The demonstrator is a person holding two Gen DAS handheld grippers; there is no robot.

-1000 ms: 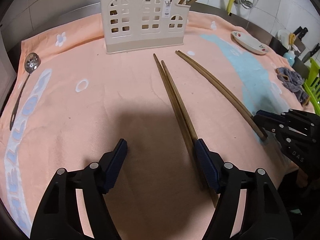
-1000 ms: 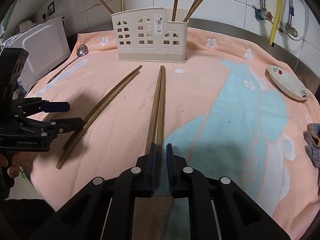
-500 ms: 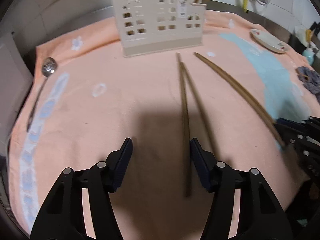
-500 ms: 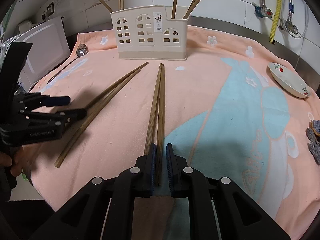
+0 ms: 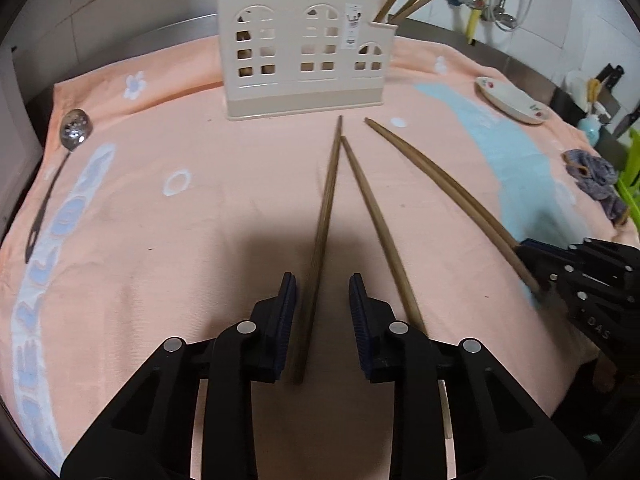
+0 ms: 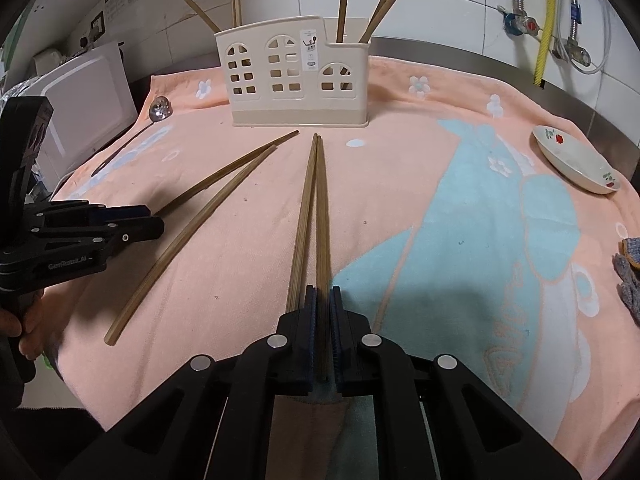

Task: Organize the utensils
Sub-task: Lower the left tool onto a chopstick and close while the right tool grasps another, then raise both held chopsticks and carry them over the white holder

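Nearest, the right gripper (image 6: 323, 334) is clamped on one of two thin, stiff, light brown wooden chopsticks (image 6: 310, 216) by its thick end — the left gripper (image 5: 322, 312), parted, straddles another (image 5: 322, 232) — all short of the cream plastic house-shaped holder (image 6: 298, 76).

Both grippers are matte black plastic frames with triangular cut-outs and round silver screw heads. The left gripper (image 5: 322, 308) and right gripper (image 6: 323, 320) carry dark blue ribbed pads on their fingers (image 5: 286, 312). White lettering marks the left frame; bare skin shows at its handle.
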